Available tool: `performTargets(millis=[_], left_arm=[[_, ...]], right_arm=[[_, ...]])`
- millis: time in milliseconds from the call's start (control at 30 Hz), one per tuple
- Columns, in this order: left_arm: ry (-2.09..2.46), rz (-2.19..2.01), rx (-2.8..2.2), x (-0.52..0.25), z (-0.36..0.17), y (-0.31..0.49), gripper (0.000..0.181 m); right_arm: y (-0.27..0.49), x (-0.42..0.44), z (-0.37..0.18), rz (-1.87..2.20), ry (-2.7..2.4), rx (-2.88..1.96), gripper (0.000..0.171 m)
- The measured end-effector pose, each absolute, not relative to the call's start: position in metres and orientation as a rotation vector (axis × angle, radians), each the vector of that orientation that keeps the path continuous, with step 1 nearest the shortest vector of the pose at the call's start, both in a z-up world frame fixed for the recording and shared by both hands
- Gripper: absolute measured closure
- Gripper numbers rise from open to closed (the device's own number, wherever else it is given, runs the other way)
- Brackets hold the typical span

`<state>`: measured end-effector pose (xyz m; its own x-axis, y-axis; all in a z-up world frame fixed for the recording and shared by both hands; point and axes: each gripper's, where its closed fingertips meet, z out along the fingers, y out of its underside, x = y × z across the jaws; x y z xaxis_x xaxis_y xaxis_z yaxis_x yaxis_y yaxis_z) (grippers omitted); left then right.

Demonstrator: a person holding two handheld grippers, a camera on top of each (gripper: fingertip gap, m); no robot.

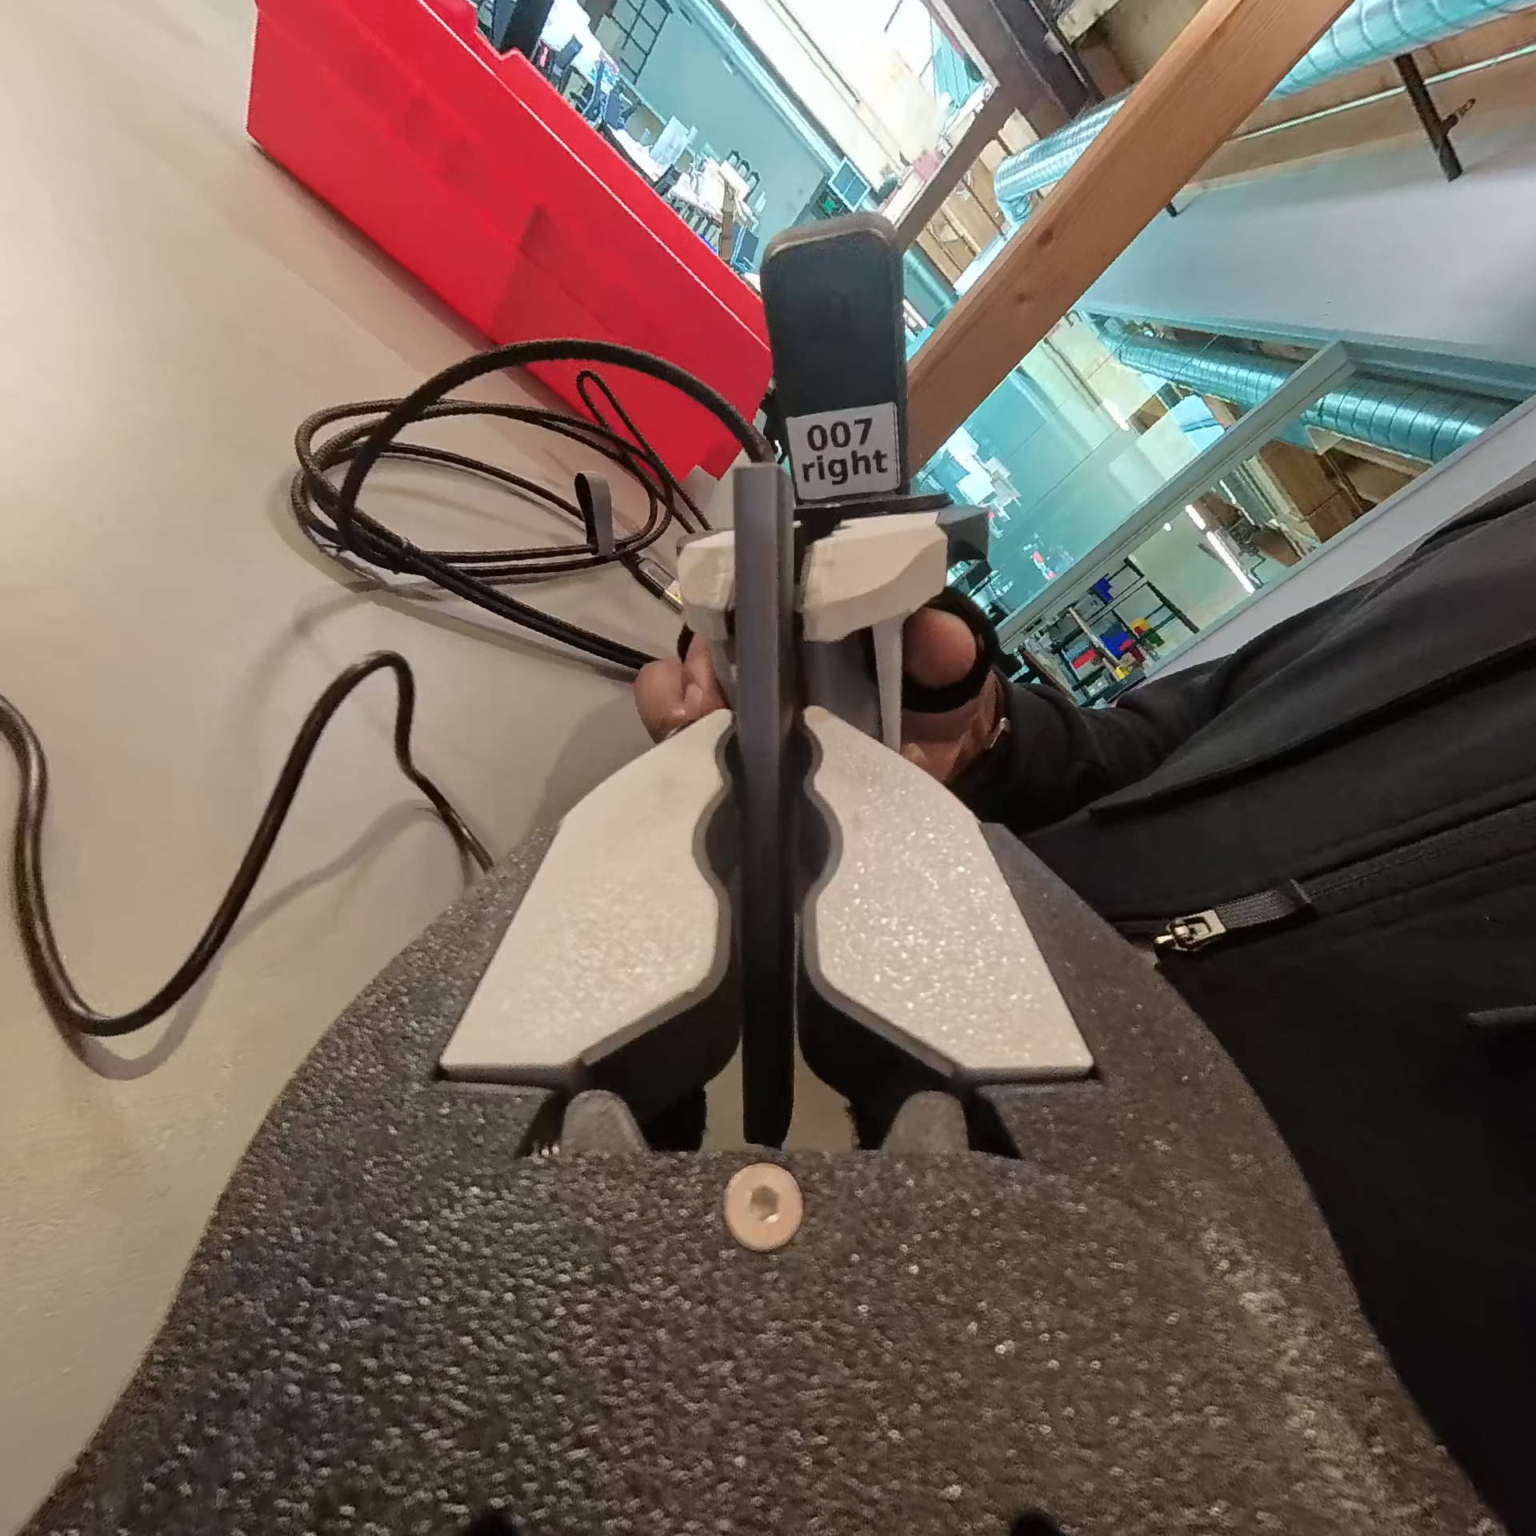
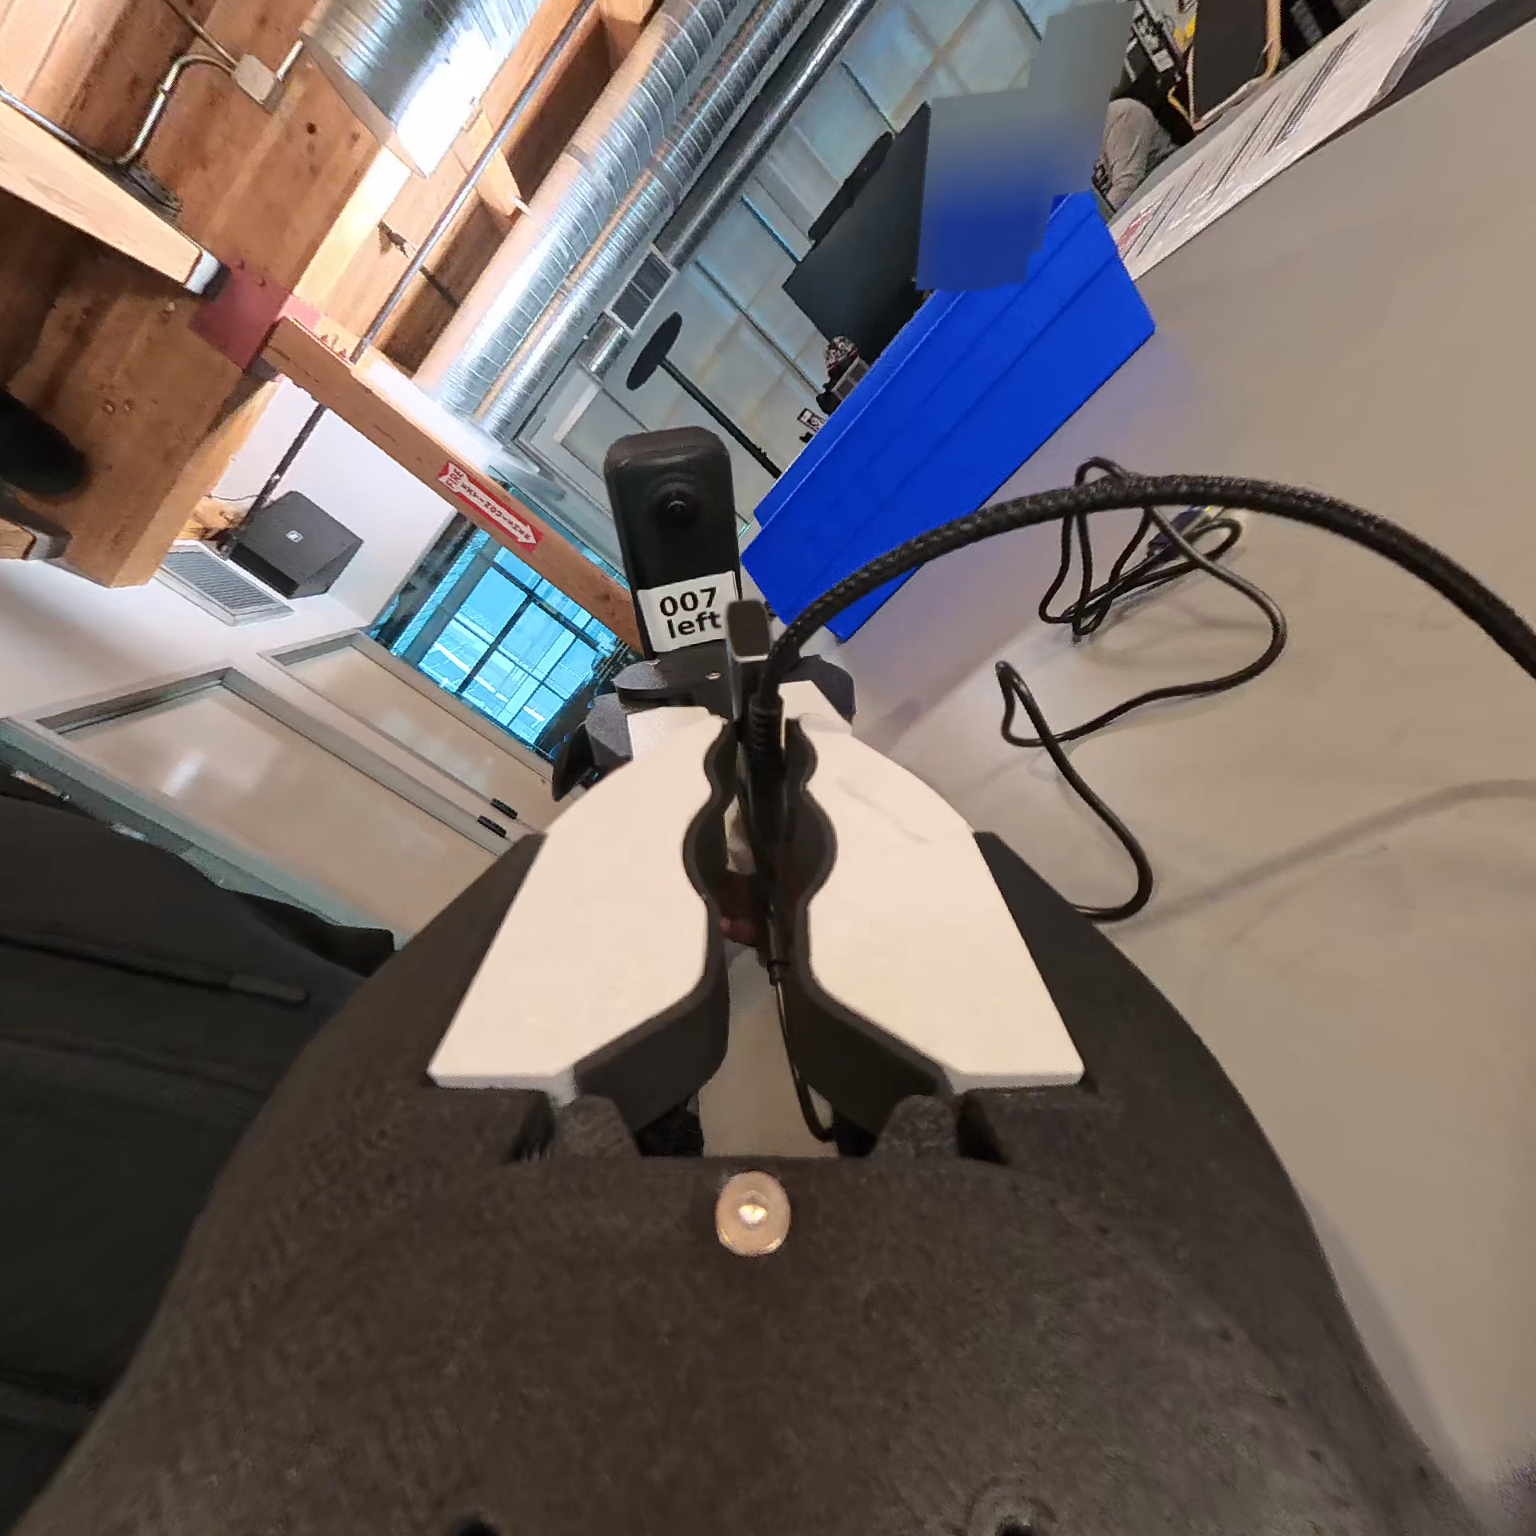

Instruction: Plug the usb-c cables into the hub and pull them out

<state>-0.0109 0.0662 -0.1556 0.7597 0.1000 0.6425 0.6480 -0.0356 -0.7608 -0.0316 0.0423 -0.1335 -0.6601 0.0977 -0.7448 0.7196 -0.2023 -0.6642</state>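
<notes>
My left gripper [image 1: 769, 731] is shut on the usb-c hub [image 1: 763, 831], a thin dark grey slab seen edge-on and pointing away from me. My right gripper [image 2: 758, 736] faces it and is shut on a black cable plug [image 2: 763, 790]. The hub's grey end [image 2: 748, 636] shows just past my right fingertips. A black braided cable [image 2: 1164, 499] arcs in from the right and meets the hub there; I cannot tell whether a plug is seated. In the left wrist view the right gripper [image 1: 781, 582] has its white fingers [image 1: 873, 573] on either side of the hub's far end.
A red bin [image 1: 499, 208] stands on the beige table [image 1: 125, 416], with coiled braided cables [image 1: 465, 499] beside it. A blue bin [image 2: 956, 399] and more loose cable [image 2: 1147, 565] lie to the right. A hand [image 1: 939, 657] and dark clothing [image 1: 1247, 748] are close on the right. The grippers are tip to tip, or close to it.
</notes>
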Motion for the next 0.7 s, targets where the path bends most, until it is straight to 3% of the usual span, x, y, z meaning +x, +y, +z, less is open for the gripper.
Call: performTargets(millis=[700], left_arm=[[-0.657,-0.488,-1.464,-0.015,-0.148,0.061,0.172]], right_arm=[[0.047,-0.026,-0.137,-1.919,1.774,0.938,0.163]])
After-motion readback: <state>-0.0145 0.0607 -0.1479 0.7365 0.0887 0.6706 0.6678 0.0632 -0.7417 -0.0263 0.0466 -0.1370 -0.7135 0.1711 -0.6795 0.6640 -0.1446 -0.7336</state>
